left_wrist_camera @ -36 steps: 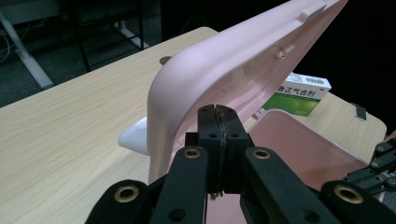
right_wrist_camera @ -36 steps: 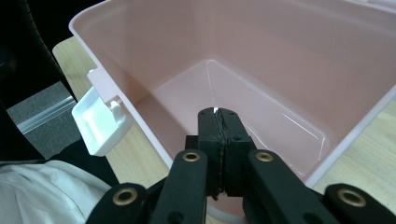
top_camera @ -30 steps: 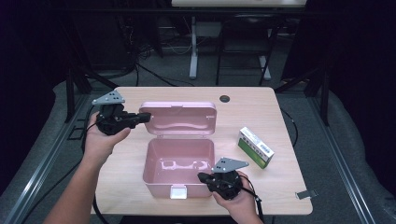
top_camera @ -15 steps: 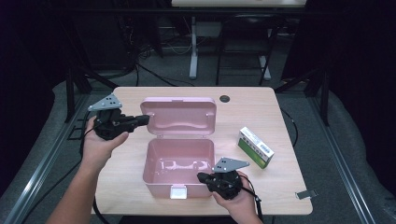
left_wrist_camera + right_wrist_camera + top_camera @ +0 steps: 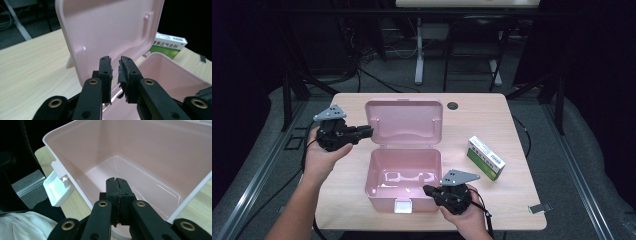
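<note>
The person's forearms are cut off at the near edge of the high view, and the room behind the table (image 5: 362, 107) is too dark to read beyond stand legs and cables. The table is pale wood. A pink box (image 5: 404, 180) sits open near its front edge, lid (image 5: 404, 122) upright, interior bare. The left gripper (image 5: 368, 132), at the lid's left edge, has just been opening; nothing sits between its parted jaws. The right gripper (image 5: 428, 190) is pressed together on the box's near right rim. A green-and-white carton (image 5: 485, 158) lies toward the right edge.

The green-white carton (image 5: 170, 44) bears Chinese characters "藿香正气合剂".
</note>
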Tool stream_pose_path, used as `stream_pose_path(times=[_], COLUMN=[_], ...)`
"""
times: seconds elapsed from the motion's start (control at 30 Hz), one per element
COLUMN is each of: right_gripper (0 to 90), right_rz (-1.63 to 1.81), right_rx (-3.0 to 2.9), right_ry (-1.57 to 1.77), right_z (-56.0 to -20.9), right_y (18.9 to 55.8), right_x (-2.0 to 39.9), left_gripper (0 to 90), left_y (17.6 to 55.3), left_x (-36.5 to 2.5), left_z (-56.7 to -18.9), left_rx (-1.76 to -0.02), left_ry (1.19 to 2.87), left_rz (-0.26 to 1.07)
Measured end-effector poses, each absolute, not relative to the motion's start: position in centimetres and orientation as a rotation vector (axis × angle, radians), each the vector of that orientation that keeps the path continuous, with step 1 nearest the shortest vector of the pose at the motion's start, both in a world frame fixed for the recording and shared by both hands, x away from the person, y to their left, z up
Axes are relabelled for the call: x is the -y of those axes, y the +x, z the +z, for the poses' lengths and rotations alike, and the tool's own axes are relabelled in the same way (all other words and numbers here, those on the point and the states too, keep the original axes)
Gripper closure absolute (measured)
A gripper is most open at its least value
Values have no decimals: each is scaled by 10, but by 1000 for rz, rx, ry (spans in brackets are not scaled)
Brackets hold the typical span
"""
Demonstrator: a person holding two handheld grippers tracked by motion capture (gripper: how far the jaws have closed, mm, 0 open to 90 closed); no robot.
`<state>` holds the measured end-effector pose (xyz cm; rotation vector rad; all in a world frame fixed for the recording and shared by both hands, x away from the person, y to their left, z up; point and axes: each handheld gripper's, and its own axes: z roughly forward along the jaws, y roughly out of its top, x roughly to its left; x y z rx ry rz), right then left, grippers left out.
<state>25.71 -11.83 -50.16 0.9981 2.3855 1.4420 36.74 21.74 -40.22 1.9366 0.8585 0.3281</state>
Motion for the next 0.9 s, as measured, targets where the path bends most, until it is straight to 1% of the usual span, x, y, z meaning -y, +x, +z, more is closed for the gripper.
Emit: stream_pose_path(times=[0.33, 0.9], right_gripper=[900, 900], right_rz=[1466, 1481], right_rx=[-2391, -2386], right_ry=[999, 1002], right_z=[-503, -503], right_y=[258, 258], right_x=[119, 119], left_gripper=[758, 781], left_y=[375, 380], left_x=[-223, -223], left_z=[-438, -462], left_rx=[-925, -966], left_ry=[1950, 2004], left_rz=[275, 247])
